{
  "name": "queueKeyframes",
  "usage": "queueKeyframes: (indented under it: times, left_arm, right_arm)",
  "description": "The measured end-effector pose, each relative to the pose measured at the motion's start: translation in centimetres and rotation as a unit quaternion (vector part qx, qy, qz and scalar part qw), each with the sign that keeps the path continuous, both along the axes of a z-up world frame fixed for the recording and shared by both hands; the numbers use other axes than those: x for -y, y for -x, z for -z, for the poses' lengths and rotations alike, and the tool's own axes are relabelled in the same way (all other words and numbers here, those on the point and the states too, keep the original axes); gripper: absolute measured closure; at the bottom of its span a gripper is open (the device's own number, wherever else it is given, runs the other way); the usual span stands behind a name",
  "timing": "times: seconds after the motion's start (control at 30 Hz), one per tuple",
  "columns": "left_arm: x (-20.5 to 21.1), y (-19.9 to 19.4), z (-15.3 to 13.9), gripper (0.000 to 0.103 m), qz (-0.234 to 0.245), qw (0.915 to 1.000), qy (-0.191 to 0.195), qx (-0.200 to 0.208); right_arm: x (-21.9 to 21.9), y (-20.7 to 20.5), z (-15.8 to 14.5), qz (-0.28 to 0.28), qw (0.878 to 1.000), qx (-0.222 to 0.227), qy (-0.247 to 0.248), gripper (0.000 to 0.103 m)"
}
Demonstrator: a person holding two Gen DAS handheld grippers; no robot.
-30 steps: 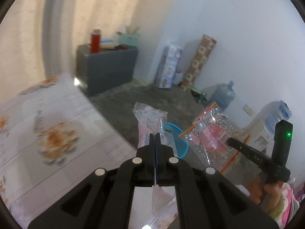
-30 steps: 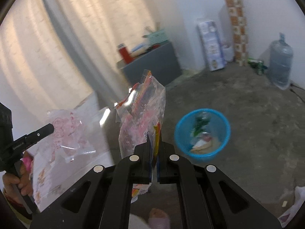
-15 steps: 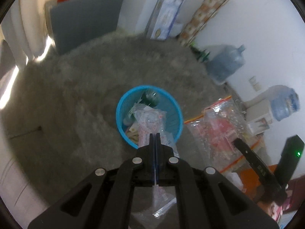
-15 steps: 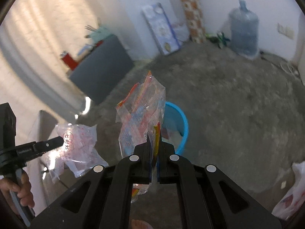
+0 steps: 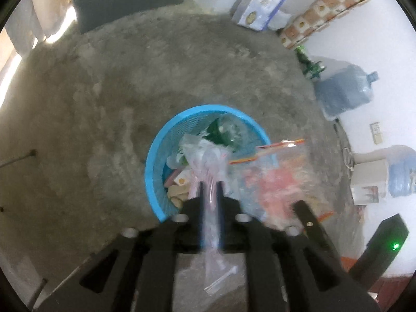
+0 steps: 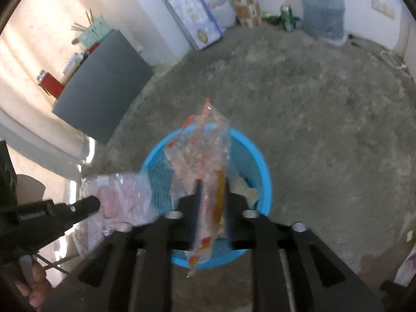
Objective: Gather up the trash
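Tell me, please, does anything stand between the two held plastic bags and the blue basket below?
Nothing visible does. Both the clear bag and the orange-striped bag hang over the open blue basket, which already holds some trash.

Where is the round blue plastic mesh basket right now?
The round blue plastic mesh basket stands on the grey concrete floor, centre of both wrist views, below the two held clear plastic bags, with trash already inside.

Motion blur smears both bags [image 5: 275, 182] [image 6: 200, 156] (basket [image 5: 156, 156] contents partly hidden).
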State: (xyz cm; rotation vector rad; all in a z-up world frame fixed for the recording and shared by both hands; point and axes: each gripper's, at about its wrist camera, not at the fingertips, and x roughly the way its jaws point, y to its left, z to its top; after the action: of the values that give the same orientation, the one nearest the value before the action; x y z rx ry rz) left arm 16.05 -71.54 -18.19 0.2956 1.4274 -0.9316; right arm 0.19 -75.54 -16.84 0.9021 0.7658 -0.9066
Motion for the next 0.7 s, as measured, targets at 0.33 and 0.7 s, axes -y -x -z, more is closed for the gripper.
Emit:
queueKeyframes:
  times: [0.33, 0.7]
  left_arm:
    - [-0.8, -2.0, 0.7, 0.052, -0.046, 0.9988, -0.001, -0.017]
    - [-5.7, 1.1, -11.2, 0.046, 0.017, 0.9947, 0.101, 0.004]
  right_arm:
    - [-1.0, 0.8, 2.8, -0.012, 0.999, -0.03, -0.005, 0.043]
    - [-4.1, 7.6, -3.3, 0.0, 0.999, 0.035, 0.013, 0.041]
